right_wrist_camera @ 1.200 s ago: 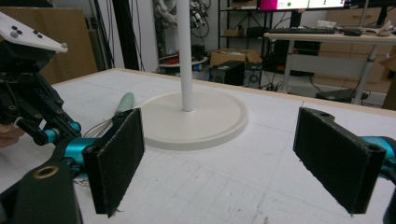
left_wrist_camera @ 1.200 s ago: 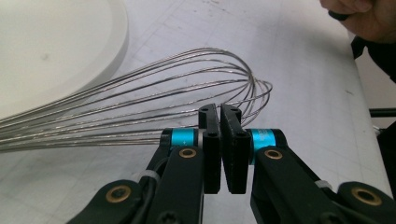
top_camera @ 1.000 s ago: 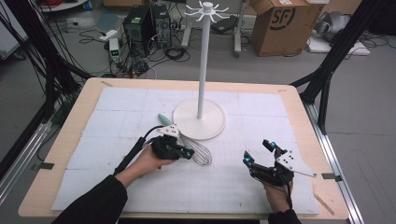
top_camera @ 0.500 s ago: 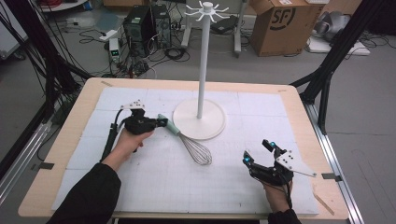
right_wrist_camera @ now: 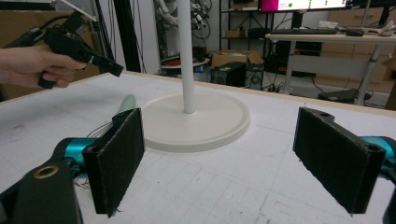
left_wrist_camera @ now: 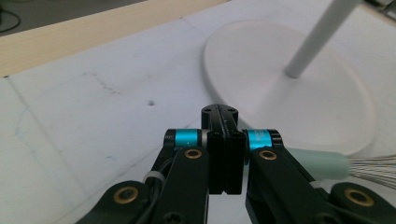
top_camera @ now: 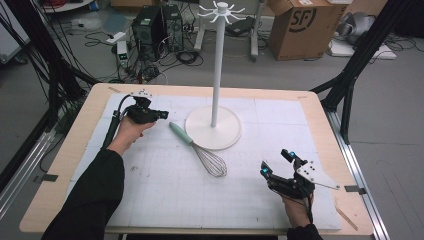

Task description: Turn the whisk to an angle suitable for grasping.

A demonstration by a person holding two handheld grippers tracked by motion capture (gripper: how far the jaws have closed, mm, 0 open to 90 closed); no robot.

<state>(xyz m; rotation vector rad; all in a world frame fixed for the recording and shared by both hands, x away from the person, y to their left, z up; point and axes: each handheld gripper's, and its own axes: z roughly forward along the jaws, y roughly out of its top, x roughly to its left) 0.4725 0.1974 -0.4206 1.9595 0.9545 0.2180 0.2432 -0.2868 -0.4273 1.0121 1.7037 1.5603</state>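
A whisk (top_camera: 197, 147) with a pale green handle lies flat on the white mat, its handle end close to the round base of a white hook stand (top_camera: 212, 127). My left gripper (top_camera: 162, 114) hovers left of the stand, shut and empty, pointing at the base. In the left gripper view the jaws (left_wrist_camera: 219, 114) are pressed together, with the stand base (left_wrist_camera: 261, 60) ahead and the whisk handle (left_wrist_camera: 322, 163) at lower right. My right gripper (top_camera: 275, 162) rests open near the front right. Its pads (right_wrist_camera: 116, 158) frame the stand (right_wrist_camera: 196, 116), the whisk handle (right_wrist_camera: 126, 103) and the left gripper (right_wrist_camera: 114, 70).
The stand's tall pole (top_camera: 216, 65) rises to a ring of hooks. The wooden table edge (top_camera: 200, 91) borders the mat. Beyond it on the floor are computer cases (top_camera: 157, 25), cables and a cardboard box (top_camera: 305, 25). Black frame struts (top_camera: 350, 75) stand at the right.
My left hand has moved from over the whisk at mid-table to the far left side, with its gripper staying shut. The whisk and the right gripper have stayed put.
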